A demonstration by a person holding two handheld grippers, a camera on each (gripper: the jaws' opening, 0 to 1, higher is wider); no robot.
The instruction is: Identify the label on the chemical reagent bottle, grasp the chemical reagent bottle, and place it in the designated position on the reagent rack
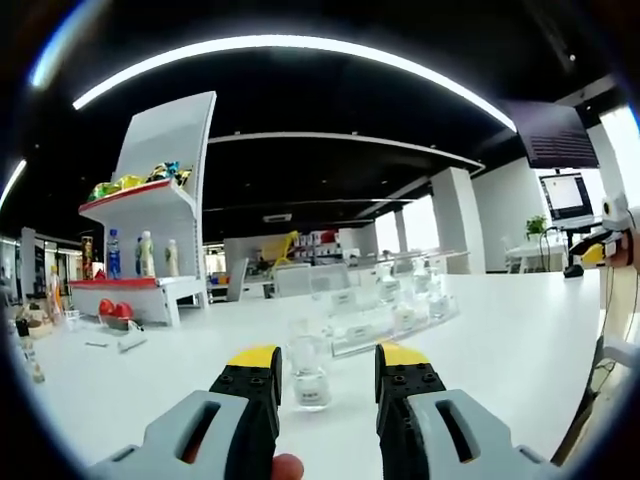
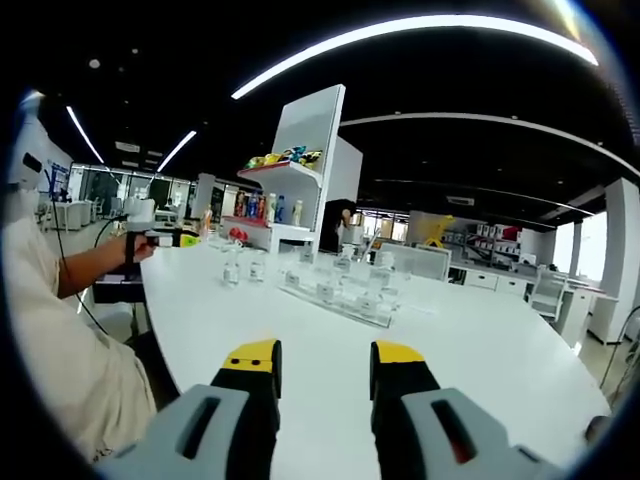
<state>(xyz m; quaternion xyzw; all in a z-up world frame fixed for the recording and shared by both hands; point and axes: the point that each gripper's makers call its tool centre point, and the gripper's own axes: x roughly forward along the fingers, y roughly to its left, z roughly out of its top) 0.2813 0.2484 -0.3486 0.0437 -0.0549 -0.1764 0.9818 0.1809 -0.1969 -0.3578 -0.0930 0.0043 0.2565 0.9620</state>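
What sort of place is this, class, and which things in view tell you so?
Probably an open-plan office or demo hall staged as a lab: a long white table, a clear reagent rack holding small bottles, a white display shelf of drinks and snacks, and desks behind.

- No lettering could be read in either view.
- White labels on the clear reagent rack (image 1: 392, 310) and on the reagent bottles (image 2: 243, 268) were too small to make out.

1. we've got bright ceiling light strips (image 1: 300, 45) on a dark ceiling.
2. the white table (image 2: 480, 350) looks evenly lit, shadows faint.
3. windows (image 1: 625, 130) blow out.
4. fisheye bends edges hard; far stuff's soft.
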